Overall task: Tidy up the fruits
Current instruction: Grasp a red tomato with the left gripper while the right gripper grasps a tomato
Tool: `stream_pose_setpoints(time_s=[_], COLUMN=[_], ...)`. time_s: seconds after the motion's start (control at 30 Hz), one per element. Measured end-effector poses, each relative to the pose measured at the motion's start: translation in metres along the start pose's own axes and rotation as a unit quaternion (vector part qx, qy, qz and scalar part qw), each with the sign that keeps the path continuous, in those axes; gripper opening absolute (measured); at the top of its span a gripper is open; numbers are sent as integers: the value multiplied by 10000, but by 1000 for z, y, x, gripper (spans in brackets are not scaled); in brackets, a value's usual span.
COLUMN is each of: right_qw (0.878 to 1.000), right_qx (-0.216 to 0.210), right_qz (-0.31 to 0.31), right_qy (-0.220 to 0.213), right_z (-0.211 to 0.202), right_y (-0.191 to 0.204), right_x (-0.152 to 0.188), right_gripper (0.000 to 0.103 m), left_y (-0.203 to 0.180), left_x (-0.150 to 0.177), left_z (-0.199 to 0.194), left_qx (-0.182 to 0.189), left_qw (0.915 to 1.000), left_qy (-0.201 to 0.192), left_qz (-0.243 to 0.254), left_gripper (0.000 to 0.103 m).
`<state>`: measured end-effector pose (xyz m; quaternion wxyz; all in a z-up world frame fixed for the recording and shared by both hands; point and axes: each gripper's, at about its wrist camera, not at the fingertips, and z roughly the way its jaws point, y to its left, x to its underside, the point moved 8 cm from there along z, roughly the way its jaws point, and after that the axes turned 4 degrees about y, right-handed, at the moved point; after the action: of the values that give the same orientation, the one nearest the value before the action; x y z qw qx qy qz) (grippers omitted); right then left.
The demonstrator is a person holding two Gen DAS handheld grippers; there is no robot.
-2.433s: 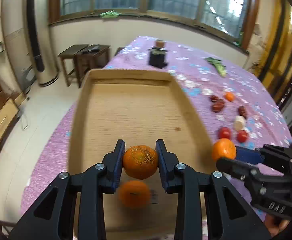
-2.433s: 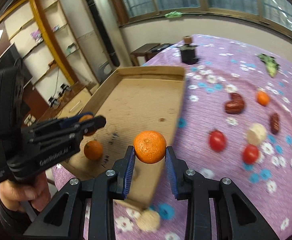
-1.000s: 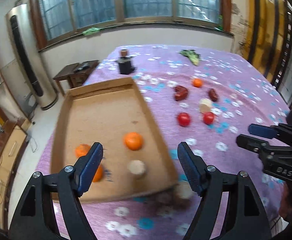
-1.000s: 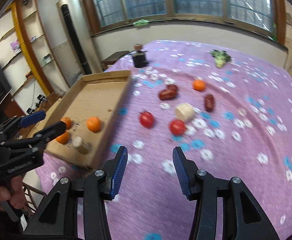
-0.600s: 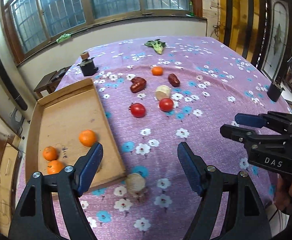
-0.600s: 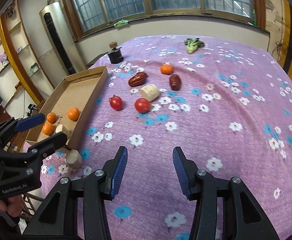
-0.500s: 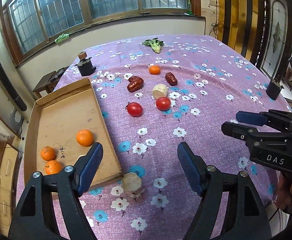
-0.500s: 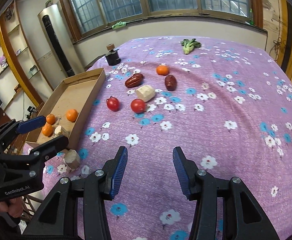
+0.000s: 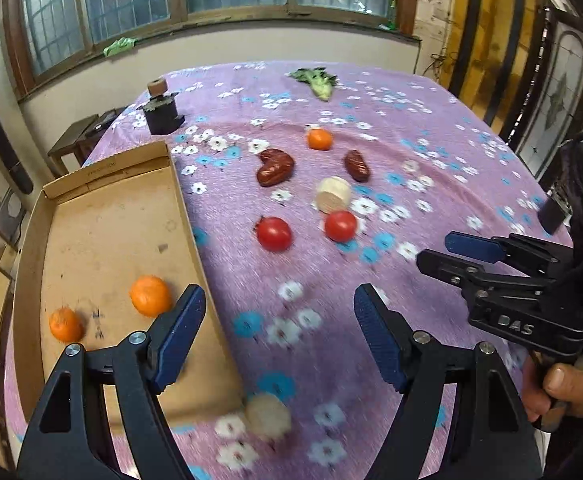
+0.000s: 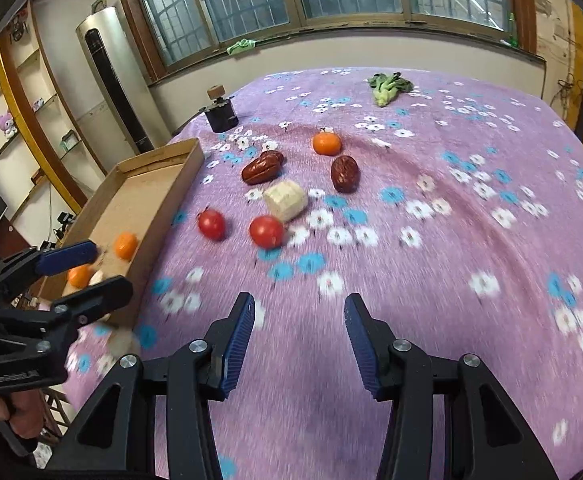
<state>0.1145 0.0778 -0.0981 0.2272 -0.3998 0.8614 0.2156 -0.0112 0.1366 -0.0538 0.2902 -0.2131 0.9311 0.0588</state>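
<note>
The cardboard tray [image 9: 103, 208] lies at the table's left edge and holds two oranges [image 9: 150, 295] [image 9: 64, 324]; it also shows in the right wrist view [image 10: 147, 196]. On the purple cloth lie two tomatoes [image 9: 274, 233] [image 9: 340, 225], a pale chunk [image 9: 333, 194], two dark red dates [image 9: 275, 168] [image 9: 356, 165] and a small orange [image 9: 320, 139]. My left gripper [image 9: 279, 320] is open and empty above the tray's right wall. My right gripper [image 10: 299, 320] is open and empty over bare cloth, short of the tomatoes [image 10: 266, 231].
A second pale chunk [image 9: 268, 416] lies just outside the tray's near corner. A green leafy vegetable [image 9: 315, 80] and a small dark stand [image 9: 160, 110] sit at the far end. The table's left edge drops to the floor beside the tray.
Both grippers let go of their oranges into the tray, pulled back and up, and have now moved forward and lower toward the fruit on the cloth.
</note>
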Motion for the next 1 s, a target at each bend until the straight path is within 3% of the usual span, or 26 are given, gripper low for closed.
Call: stream_pose_setpoints(time_s=[0.27,0.37,0.47,0.53,0.67,0.8,0.87,1.0], right_qw=[9983,9983,9976,9987,9997,9996,9995,9993], right_qx=[-84,-216,-464,-181,-178,-188,-207,-246], right_qz=[-369,-394,-352,-403,-106,184,247,284], right_qy=[432,383,386,267,150,72,36,-27], right_z=[65,75,69,59,38,21,16,8], right_y=[20,24,24,17,-5,-20,-23,-22], right_x=[-28,-36,-37,-34,-25,-18,-16,-13], right_gripper=[48,46,29,29,29,29,29,29], left_y=[5,9,11,10,4,-2,-6,-8], left_x=[-24,-29,-33,-34,-35,-35,-34,-30], left_z=[34,45,59,68,94,107,108,100], left_qx=[-137,-106,-151,-120,-165,-80,-12,17], left_qw=[9996,9995,9989,9986,9967,9949,9949,9958], left_qy=[183,266,423,488,731,942,930,822], left_qz=[136,98,155,179,311,352,391,403], left_gripper=[77,76,76,76,75,41,31,30])
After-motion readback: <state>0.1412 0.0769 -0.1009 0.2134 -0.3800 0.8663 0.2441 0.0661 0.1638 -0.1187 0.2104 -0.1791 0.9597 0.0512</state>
